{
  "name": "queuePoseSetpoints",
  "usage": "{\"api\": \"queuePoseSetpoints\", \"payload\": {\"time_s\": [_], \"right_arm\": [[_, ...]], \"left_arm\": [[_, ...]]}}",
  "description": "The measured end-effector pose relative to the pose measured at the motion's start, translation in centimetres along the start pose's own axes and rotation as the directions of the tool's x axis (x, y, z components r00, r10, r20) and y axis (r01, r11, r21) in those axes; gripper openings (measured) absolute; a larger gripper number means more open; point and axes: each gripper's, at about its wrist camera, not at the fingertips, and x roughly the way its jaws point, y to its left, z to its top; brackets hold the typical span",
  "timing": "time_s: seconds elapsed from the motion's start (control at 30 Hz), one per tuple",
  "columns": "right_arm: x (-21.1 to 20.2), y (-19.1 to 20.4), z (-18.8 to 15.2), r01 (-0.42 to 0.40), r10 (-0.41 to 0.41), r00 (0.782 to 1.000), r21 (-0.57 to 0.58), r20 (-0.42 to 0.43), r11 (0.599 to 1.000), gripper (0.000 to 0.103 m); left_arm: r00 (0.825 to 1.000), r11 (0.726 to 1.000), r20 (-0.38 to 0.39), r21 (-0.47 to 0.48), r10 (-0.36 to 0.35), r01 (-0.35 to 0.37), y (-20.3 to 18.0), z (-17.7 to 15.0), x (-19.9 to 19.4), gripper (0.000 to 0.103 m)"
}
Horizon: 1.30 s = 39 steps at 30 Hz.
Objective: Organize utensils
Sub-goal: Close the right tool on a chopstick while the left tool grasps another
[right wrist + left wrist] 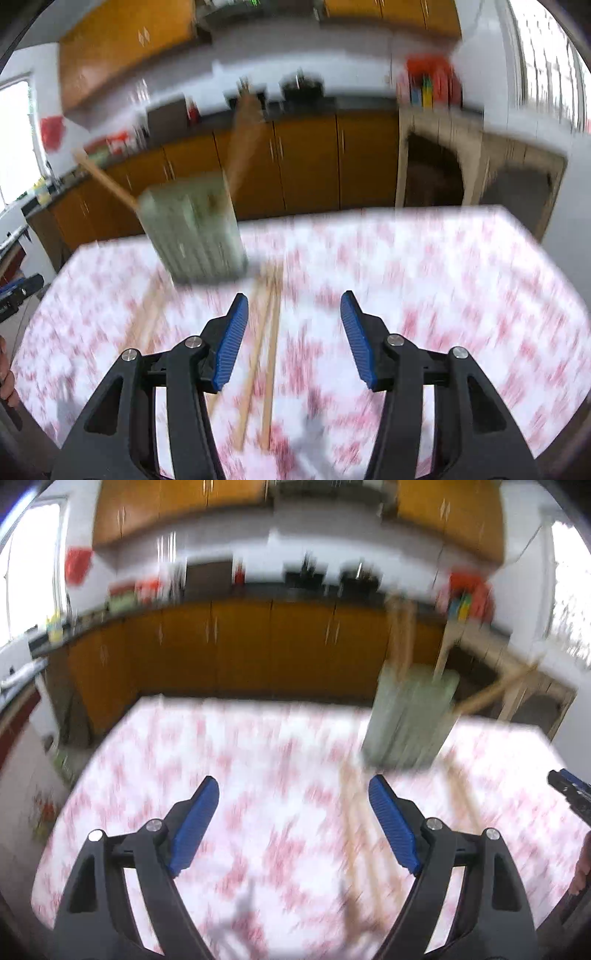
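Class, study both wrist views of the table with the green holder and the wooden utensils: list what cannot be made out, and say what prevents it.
1. Loose wooden sticks on the tablecloth: motion blur hides their exact count, both views.
2. Green utensil holder: blur hides its slots; what the two wooden handles end in is inside it.
3. Countertop items: smeared, unidentifiable.
4. Right gripper in the left wrist view: cut off by the frame edge.

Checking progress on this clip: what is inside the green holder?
Two wooden utensils stick out of the green holder, leaning apart. Blur hides what kind they are, and the walls cover their lower ends. More sticks lie on the table.
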Motion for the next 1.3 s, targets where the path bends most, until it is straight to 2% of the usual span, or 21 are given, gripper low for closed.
{"api": "queuePoseSetpoints", "payload": {"time_s": [0.03, 0.07, 0.17, 0.3, 0.43, 0.57, 0.67, 0.8, 0.87, 0.9, 0.97, 1.1, 1.2, 1.3], "right_arm": [[1.6, 0.0, -1.1, -0.007, 0.008, 0.998, 0.011, -0.056, 1.0, 0.041], [2.6, 0.0, -1.8, -0.015, 0.016, 0.995, 0.014, -0.094, 1.0, 0.033], [5.1, 0.8, -3.7, -0.036, 0.038, 0.984, 0.014, -0.174, 0.999, 0.024], [6.9, 1.8, -5.2, -0.034, 0.031, 0.976, -0.011, -0.215, 0.999, 0.024], [7.8, 1.8, -6.4, -0.027, 0.019, 0.97, -0.03, -0.243, 0.999, 0.021], [7.6, 2.2, -6.9, 0.012, -0.03, 0.976, -0.083, -0.217, 0.996, 0.009], [7.9, 1.2, -6.5, 0.039, -0.051, 0.976, -0.064, -0.212, 0.997, 0.008], [8.8, -2.1, -5.1, 0.152, -0.141, 0.969, 0.039, -0.201, 0.988, 0.008], [9.0, -3.4, -4.8, 0.164, -0.144, 0.967, 0.084, -0.209, 0.983, 0.008], [9.0, -3.6, -4.7, 0.161, -0.14, 0.967, 0.088, -0.211, 0.983, 0.008], [9.0, -3.5, -4.8, 0.165, -0.148, 0.967, 0.068, -0.207, 0.984, 0.008], [8.9, -3.0, -5.0, 0.162, -0.152, 0.968, 0.038, -0.198, 0.986, 0.008], [8.9, -2.9, -4.9, 0.154, -0.144, 0.969, 0.039, -0.201, 0.987, 0.008], [8.8, -2.5, -4.9, 0.149, -0.14, 0.97, 0.03, -0.2, 0.988, 0.008]], "left_arm": [[0.998, 0.999, -0.052, -0.006, 0.038, -0.038, 0.2, -1.1, 1.5, 0.087], [0.996, 0.999, -0.08, -0.024, 0.043, -0.045, 0.5, -1.8, 2.3, 0.088], [0.99, 0.998, -0.138, -0.058, 0.021, -0.029, 1.0, -3.6, 3.9, 0.098], [0.986, 0.999, -0.163, -0.013, 0.037, -0.039, 0.0, -4.8, 4.5, 0.099], [0.973, 0.999, -0.227, 0.032, 0.028, -0.022, -1.0, -5.7, 5.6, 0.099], [0.977, 0.999, -0.209, 0.033, -0.03, 0.038, -1.8, -6.7, 5.6, 0.099], [0.985, 0.995, -0.14, 0.018, -0.099, 0.102, -2.0, -7.1, 4.9, 0.099], [0.988, 0.995, -0.143, 0.069, -0.058, 0.068, -2.8, -7.2, 5.0, 0.097], [0.987, 0.993, -0.154, 0.097, -0.049, 0.065, -3.4, -7.4, 5.3, 0.085], [0.985, 0.992, -0.166, 0.104, -0.051, 0.069, -3.6, -7.4, 5.5, 0.08], [0.979, 0.99, -0.198, 0.116, -0.051, 0.075, -4.1, -7.7, 6.1, 0.064], [0.967, 0.987, -0.245, 0.122, -0.07, 0.103, -5.0, -8.2, 7.1, 0.056], [0.966, 0.986, -0.25, 0.129, -0.073, 0.108, -5.7, -8.5, 7.4, 0.051], [0.968, 0.984, -0.239, 0.14, -0.075, 0.111, -6.1, -8.5, 7.4, 0.031]]}}
